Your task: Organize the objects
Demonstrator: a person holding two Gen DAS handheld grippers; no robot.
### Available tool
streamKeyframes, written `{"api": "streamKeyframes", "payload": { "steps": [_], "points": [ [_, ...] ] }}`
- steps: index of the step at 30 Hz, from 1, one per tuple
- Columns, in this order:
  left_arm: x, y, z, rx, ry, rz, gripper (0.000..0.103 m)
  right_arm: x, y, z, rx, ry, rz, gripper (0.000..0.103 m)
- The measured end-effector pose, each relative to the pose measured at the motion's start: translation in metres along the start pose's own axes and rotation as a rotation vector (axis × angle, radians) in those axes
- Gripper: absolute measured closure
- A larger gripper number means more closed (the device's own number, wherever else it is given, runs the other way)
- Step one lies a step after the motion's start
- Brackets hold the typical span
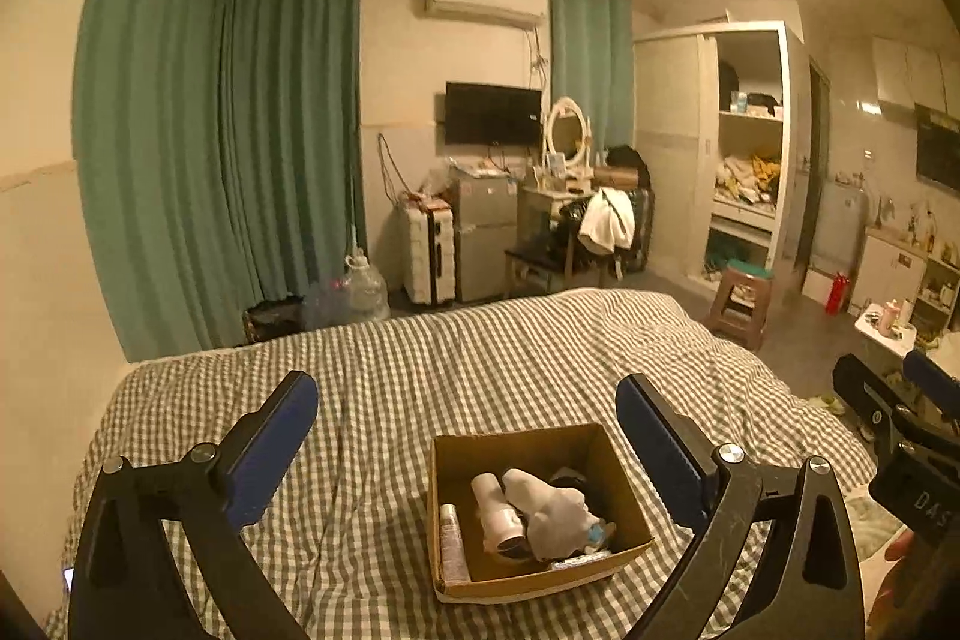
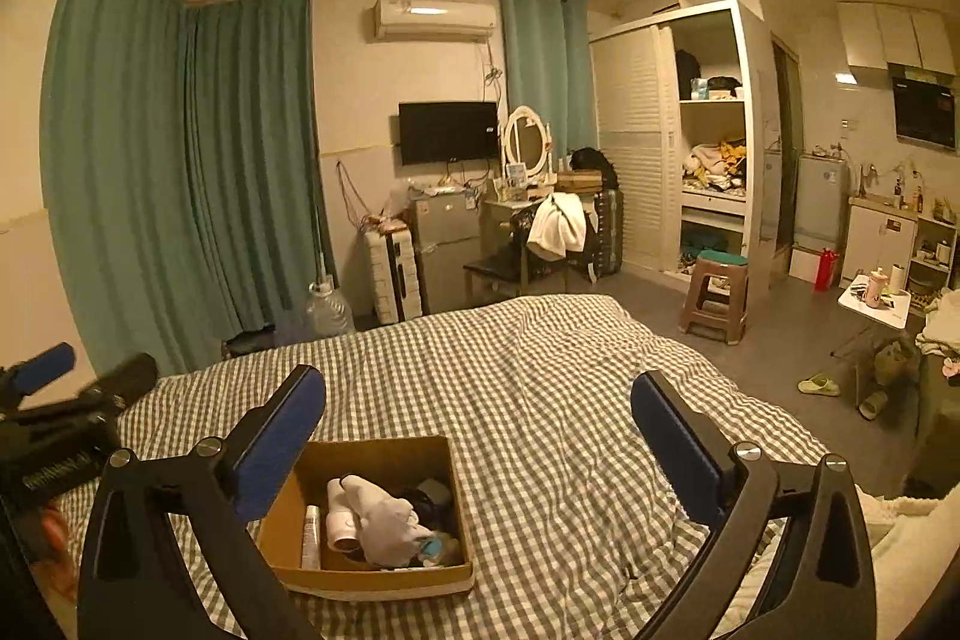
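A brown cardboard box (image 1: 624, 544) (image 2: 282, 520) rests on the checked bedspread (image 1: 480, 358) (image 2: 540, 370). Inside lie a white bottle (image 1: 495, 514) (image 2: 342, 517), a slim tube (image 1: 453, 541) (image 2: 311, 535), a crumpled white cloth (image 1: 555, 511) (image 2: 387, 517) and dark items. My left gripper (image 1: 467, 409) hovers above the box, open, with nothing between its blue pads. My right gripper (image 2: 478, 403) is open and empty too, up and to the right of the box. Each gripper shows at the edge of the other's view, the right gripper (image 1: 900, 400) and the left gripper (image 2: 60, 400).
Past the bed's foot stand a white suitcase (image 2: 390, 274), a small fridge (image 2: 447, 244), a dressing table with a round mirror (image 2: 527, 142) and a chair draped with clothes. A brown stool (image 2: 717, 298), an open wardrobe (image 2: 714, 148), slippers and a kitchen corner fill the right. Green curtains hang left.
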State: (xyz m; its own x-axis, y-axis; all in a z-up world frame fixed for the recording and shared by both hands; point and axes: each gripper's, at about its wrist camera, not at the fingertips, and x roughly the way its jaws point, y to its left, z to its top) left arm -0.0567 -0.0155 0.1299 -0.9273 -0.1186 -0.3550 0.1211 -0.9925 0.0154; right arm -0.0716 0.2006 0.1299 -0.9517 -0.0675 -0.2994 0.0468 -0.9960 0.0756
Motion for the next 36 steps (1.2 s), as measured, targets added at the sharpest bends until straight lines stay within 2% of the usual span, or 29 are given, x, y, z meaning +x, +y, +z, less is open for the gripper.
{"api": "streamKeyframes", "payload": {
  "steps": [5,11,16,18,22,26,36],
  "points": [
    [-0.007,-0.008,-0.024,0.025,-0.008,0.026,0.000,-0.015,-0.013,-0.015,0.005,-0.018,0.000,0.000],
    [-0.001,-0.014,-0.073,0.036,-0.015,0.088,0.000,-0.017,-0.015,-0.054,-0.035,-0.044,-0.011,0.000],
    [0.008,-0.021,-0.110,0.069,-0.012,0.105,0.000,0.004,-0.017,-0.100,-0.045,0.023,-0.001,0.000],
    [0.013,-0.025,-0.120,0.081,0.001,0.103,0.000,0.010,-0.018,-0.113,-0.040,0.022,-0.002,0.000],
    [0.018,-0.025,-0.133,0.087,-0.013,0.136,0.000,0.017,-0.021,-0.133,0.007,0.004,0.005,0.000],
    [0.022,-0.022,-0.143,0.096,-0.002,0.120,0.000,0.026,-0.021,-0.150,-0.005,0.040,0.004,0.000],
    [0.034,-0.015,-0.168,0.090,0.084,0.118,0.000,0.036,-0.011,-0.168,-0.028,0.095,0.020,0.000]
  ]
}}
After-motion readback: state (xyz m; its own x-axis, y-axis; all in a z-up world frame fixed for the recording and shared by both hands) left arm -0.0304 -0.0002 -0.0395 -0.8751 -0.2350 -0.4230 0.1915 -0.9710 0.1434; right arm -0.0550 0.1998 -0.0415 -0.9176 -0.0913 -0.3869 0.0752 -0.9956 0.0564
